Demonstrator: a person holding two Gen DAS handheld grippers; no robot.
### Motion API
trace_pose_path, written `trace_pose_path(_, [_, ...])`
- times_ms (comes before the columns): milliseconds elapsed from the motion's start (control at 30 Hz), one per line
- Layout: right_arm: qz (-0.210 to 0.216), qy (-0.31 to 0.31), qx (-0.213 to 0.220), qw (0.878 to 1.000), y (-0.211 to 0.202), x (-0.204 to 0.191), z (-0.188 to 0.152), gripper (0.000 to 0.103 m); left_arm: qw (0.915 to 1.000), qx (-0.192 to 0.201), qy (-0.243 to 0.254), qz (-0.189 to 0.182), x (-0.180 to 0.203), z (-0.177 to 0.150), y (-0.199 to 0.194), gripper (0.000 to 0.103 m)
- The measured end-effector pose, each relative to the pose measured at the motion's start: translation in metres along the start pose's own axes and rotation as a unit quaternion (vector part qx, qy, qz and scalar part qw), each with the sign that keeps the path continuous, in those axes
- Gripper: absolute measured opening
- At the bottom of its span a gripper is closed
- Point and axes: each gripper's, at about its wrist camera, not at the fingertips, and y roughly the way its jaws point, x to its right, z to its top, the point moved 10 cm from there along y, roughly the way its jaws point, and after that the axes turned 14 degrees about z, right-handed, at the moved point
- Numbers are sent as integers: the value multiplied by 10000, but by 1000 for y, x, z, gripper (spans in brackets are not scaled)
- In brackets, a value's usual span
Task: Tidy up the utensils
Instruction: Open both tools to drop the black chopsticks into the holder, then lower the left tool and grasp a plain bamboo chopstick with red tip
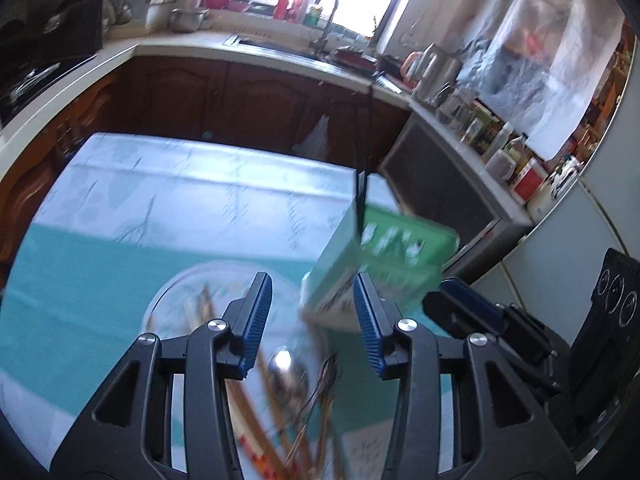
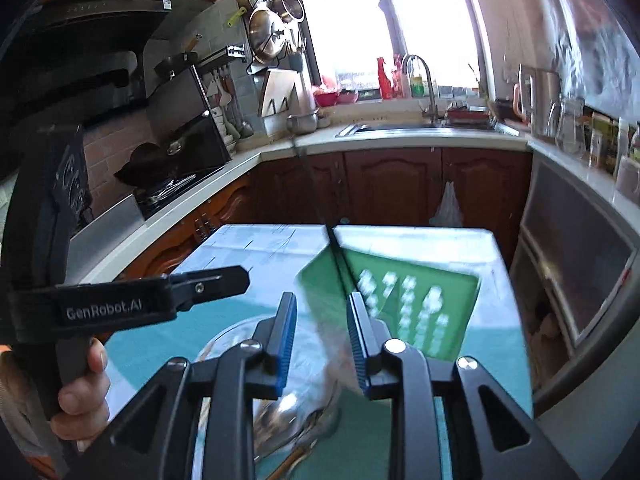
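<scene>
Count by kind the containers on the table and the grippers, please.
Clear round glass bowl: 1
Green perforated plastic basket: 1
Black grippers with blue fingers: 2, the left gripper and the right gripper
Total: 4
The utensils in the bowl are too blurred to count.

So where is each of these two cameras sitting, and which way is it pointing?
Left wrist view: sits on the left gripper, looking along its open, empty jaws down at the glass bowl of utensils and the green basket; the right gripper shows at right.
Right wrist view: sits on the right gripper, jaws open and empty, facing the sink and window; the left gripper and the hand holding it show at left.
Shared: bowl, basket, turquoise tablecloth, kitchen counter.
</scene>
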Motion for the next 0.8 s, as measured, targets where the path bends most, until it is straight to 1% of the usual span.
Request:
trace_pose_path(100, [57, 176, -239, 9995, -1, -15, -21, 26, 9997, -180, 24, 190, -18, -25, -11, 39])
trace_pose_path(200, [59, 242, -448, 9987, -1, -29, -42, 26, 9983, -344, 157, 435, -35, -49, -20, 39])
trace_pose_path(267, [64, 294, -568, 9979, -1, -37, -55, 26, 9973, -386, 262, 575, -44, -63, -25, 39])
trace_pose_path(367, [35, 395, -758, 9963, -3, -49, -74, 26, 9939, -410, 508, 886, -61, -86, -35, 39])
trace_pose_path(433, [10, 432, -876, 9952, -4, -54, -83, 26, 9920, -448, 587, 1020, -71, -96, -40, 39])
trace_pose_path(633, [-144, 364, -1090, 9933, -10, -66, -97, 26, 9898, -610, 451, 1205, -97, -116, -50, 40])
trace_pose_path(800, [-81, 526, -1184, 9915, -12, -74, -100, 26, 9885, -734, 336, 1282, -109, -127, -55, 40])
